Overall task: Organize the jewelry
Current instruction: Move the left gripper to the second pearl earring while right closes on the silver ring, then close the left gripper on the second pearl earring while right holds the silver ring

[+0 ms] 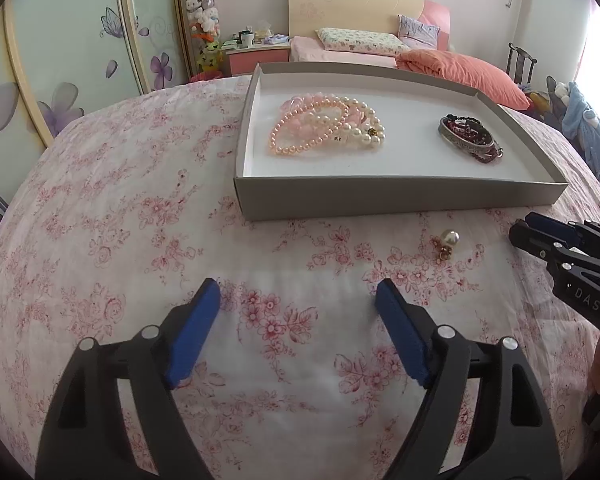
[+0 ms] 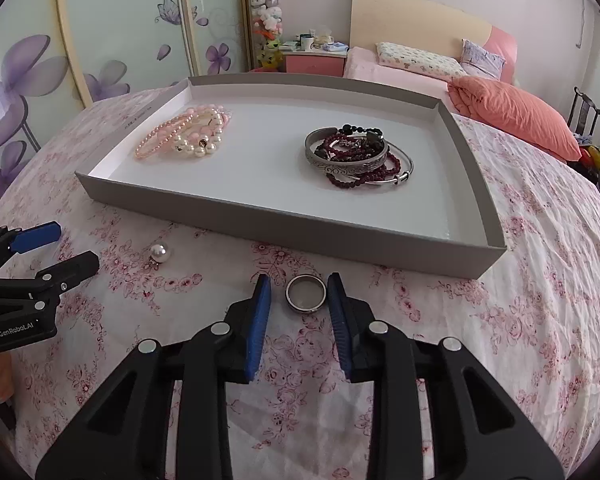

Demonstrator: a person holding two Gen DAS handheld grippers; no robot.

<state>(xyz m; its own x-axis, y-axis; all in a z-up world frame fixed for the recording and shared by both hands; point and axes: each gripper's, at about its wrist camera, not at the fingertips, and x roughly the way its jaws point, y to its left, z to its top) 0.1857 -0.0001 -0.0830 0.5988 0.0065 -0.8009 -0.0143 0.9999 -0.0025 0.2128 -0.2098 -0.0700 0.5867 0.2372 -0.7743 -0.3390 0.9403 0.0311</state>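
A grey shallow box [image 1: 396,196] [image 2: 284,222] with a white floor holds a pile of pink and white pearl bracelets [image 1: 326,126] [image 2: 188,134] on its left and a pile of silver and dark red bangles [image 1: 470,138] [image 2: 358,156] on its right. A pearl earring [image 1: 447,242] [image 2: 159,253] lies on the floral cloth in front of the box. A silver ring [image 2: 305,293] lies on the cloth between the open fingers of my right gripper [image 2: 300,284] [image 1: 520,232]. My left gripper [image 1: 298,292] [image 2: 66,248] is open and empty above the cloth.
The table is covered with a pink floral cloth [image 1: 140,220]. Behind it stand a bed with pink bedding [image 1: 420,56], a nightstand [image 1: 258,54], a tube of plush toys [image 1: 204,20] and a flowered wardrobe door [image 1: 60,60].
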